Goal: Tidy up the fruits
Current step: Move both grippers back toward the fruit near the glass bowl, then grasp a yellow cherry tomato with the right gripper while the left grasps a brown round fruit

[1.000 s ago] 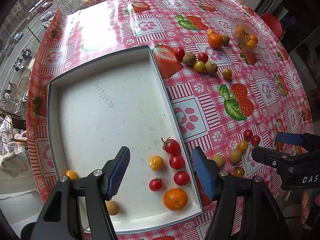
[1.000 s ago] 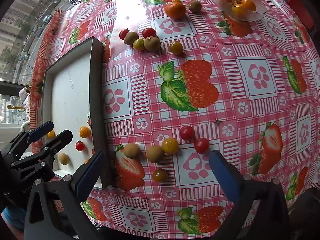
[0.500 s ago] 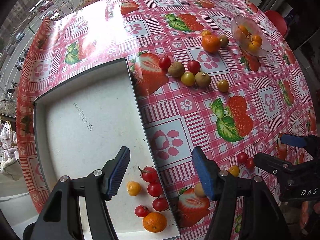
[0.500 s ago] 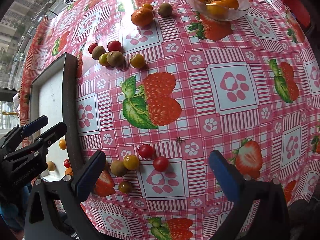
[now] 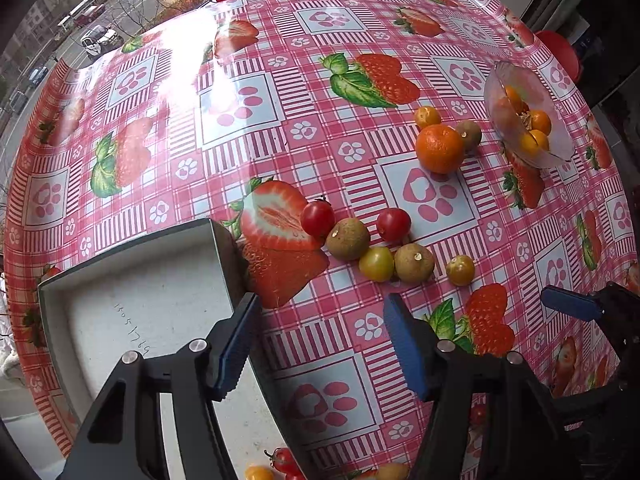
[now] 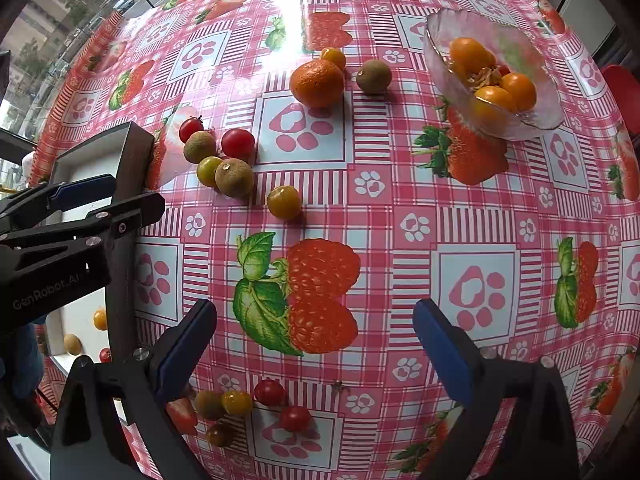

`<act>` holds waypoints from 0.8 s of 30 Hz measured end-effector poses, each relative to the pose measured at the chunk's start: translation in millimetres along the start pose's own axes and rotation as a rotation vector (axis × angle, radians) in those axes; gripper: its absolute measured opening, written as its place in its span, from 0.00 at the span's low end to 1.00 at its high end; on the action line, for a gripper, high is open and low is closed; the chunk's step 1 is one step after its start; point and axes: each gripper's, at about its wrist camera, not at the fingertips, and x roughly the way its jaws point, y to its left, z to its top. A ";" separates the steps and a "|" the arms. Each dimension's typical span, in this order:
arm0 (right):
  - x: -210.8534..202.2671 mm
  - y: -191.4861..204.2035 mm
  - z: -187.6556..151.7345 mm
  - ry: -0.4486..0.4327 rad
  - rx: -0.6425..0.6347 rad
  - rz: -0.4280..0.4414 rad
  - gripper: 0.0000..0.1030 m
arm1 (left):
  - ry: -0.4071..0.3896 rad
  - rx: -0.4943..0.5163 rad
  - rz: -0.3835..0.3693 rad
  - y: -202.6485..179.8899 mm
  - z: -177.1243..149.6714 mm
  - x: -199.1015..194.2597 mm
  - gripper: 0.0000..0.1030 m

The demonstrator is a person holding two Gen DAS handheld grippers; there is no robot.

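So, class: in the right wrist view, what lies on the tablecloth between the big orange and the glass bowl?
One brown kiwi-like fruit sits between the big orange and the glass bowl, apart from both. The right wrist view shows it most plainly.

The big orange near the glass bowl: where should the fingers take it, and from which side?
Grip the big orange across its widest middle, coming from above. It is round and sits upright on the tablecloth. A small yellow fruit touches its far side and a brown fruit sits to its right, so place the fingers near-left and far-right, probably clear of both.
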 end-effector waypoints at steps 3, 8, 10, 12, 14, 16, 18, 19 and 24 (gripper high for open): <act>8.0 1.4 7.0 0.008 -0.038 -0.009 0.73 | 0.033 -0.026 -0.019 2.7 10.6 13.2 0.50; 20.9 5.8 15.9 0.005 -0.072 0.015 0.72 | 0.015 -0.051 -0.045 3.6 24.7 15.7 0.50; 26.0 9.1 19.4 0.002 -0.088 0.016 0.72 | 0.010 -0.046 -0.041 1.9 29.2 15.9 0.50; 30.9 13.4 22.2 -0.004 -0.101 0.006 0.72 | 0.009 -0.051 -0.041 0.3 34.1 16.1 0.50; 31.7 17.0 25.8 -0.024 -0.117 -0.002 0.72 | 0.012 -0.056 -0.038 -0.4 36.3 16.2 0.50; 32.5 20.0 30.0 -0.034 -0.129 -0.011 0.69 | 0.012 -0.056 -0.030 -0.8 34.3 15.1 0.50; 33.2 22.3 35.2 -0.043 -0.140 -0.028 0.57 | 0.016 -0.059 -0.024 0.6 27.4 12.4 0.50; 33.1 23.7 37.7 -0.049 -0.147 -0.036 0.51 | 0.017 -0.063 -0.028 1.1 23.7 12.2 0.50; 29.9 20.8 40.0 -0.066 -0.143 -0.040 0.19 | 0.027 -0.068 -0.056 -0.8 4.5 7.8 0.50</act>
